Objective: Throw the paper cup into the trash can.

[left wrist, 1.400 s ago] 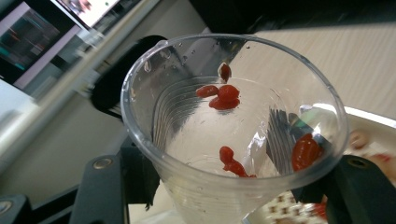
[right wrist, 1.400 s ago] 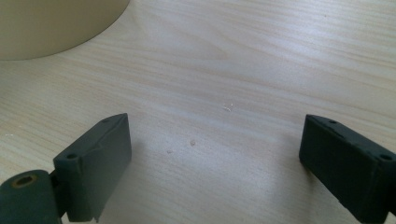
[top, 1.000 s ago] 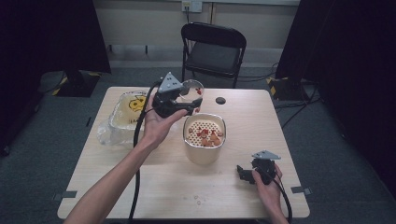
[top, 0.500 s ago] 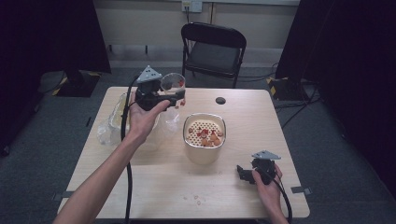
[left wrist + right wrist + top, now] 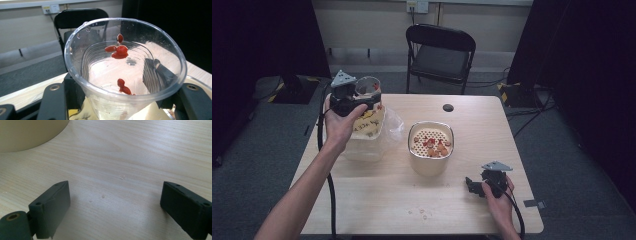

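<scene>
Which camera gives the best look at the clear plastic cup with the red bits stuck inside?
The left gripper view: the clear plastic cup sits close up between that gripper's black jaws, so its rim, ribbed wall and the red bits show plainly. The high view shows the cup small, held above the table's left side. The right gripper view looks at bare tabletop.

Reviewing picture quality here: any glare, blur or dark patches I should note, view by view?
High view: table evenly lit, room edges fall to black, slightly soft overall. Left gripper view: clear plastic cup sharp, faint highlights on its rim, chair behind soft. Right gripper view: wood grain crisp, the black jaws near the lens slightly soft, soft shadows beneath them.
</scene>
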